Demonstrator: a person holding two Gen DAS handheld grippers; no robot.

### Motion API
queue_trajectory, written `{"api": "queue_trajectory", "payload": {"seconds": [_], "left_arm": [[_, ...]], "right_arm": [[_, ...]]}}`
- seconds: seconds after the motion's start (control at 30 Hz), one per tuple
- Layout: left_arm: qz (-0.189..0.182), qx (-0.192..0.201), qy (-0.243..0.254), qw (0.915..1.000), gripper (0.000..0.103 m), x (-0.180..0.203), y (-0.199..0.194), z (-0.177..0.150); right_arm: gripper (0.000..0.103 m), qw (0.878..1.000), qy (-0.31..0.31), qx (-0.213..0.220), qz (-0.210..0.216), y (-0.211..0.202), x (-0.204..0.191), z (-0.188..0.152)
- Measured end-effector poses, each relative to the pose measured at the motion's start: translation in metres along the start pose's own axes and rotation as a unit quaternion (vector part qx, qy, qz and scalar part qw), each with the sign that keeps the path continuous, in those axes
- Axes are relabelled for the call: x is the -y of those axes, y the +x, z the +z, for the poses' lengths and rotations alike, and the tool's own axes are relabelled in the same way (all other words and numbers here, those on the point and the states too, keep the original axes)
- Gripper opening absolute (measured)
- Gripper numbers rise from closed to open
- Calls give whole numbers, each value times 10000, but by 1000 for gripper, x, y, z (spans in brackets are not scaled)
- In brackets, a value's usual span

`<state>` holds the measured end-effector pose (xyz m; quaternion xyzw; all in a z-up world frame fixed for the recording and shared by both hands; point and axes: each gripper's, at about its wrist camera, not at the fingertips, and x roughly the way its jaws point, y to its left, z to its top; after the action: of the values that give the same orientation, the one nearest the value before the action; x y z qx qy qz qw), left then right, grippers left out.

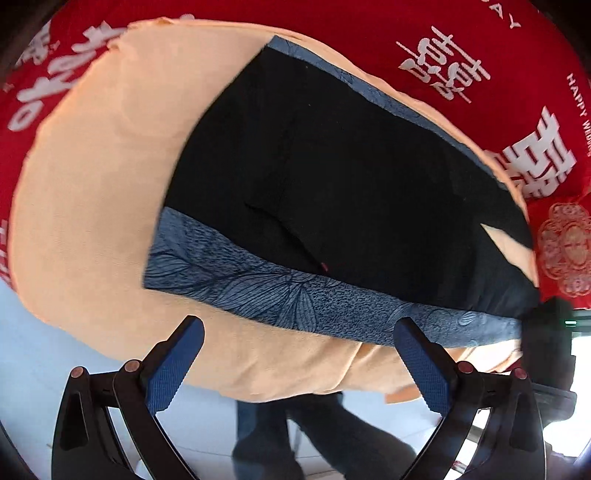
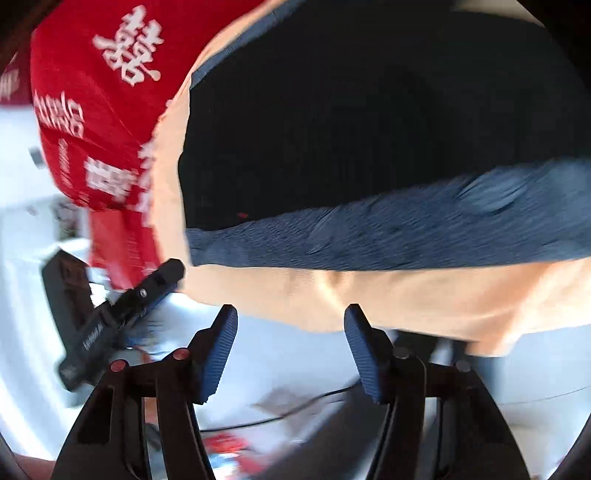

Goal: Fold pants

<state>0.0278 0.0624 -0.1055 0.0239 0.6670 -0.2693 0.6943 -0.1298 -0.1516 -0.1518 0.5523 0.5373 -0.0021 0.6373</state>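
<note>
Your left claw (image 1: 299, 354) hangs with its two blue-padded fingers (image 1: 173, 365) spread wide apart and nothing between them. It sits just off the near edge of the desk, over the peach cloth (image 1: 92, 192) that drapes down that edge. Your right claw (image 2: 291, 347) is also spread apart and empty, hanging near the same draped edge, with pale floor (image 2: 295, 369) showing between its fingers (image 2: 221, 350).

The pants (image 1: 351, 177) are black and lie flat as a broad folded panel on the peach cloth, in the middle of the desk. A blue patterned towel (image 1: 280, 291) lies under them: a wide band of it shows along the near side of the pants, and a thin strip shows along the far side. In your right wrist view the pants (image 2: 369, 122) fill the upper middle, with the blue towel (image 2: 406, 229) band just nearer, blurred by motion, and the peach cloth (image 2: 369, 295) below that.

A red tablecloth (image 1: 369, 26) with white characters covers the desk beyond the peach cloth. In your right wrist view the red tablecloth (image 2: 85, 110) hangs at the left, and your left claw (image 2: 122, 306) shows below it as a dark blurred shape.
</note>
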Motion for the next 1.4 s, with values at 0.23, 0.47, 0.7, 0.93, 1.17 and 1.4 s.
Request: {"api": "queue_trajectory", "payload": {"seconds": [0.23,0.47,0.7,0.93,1.17,1.4], "left_arm": [[-393,-206,-131,9989,92,-13,28,-3],[-644,-354,-261,9970,92,-9,39,-3],[-1074,-353,-470,9925,93,6,46,21],[-709,-157,-659,9952,53,0,49,40],[-551,-162,-338,9978,46,2,46,42],[-479,-320,33,9983,46,12,43,52]], "right_arm": [[64,9971,424,269,567,40,37,4],[64,9865,658,749,1300,32,34,25],[64,9825,175,897,1622,-4,0,29],[64,9826,75,868,1640,-13,8,29],[60,9798,941,985,1464,-14,93,8],[52,9489,1621,1722,2087,-46,136,-13]]}}
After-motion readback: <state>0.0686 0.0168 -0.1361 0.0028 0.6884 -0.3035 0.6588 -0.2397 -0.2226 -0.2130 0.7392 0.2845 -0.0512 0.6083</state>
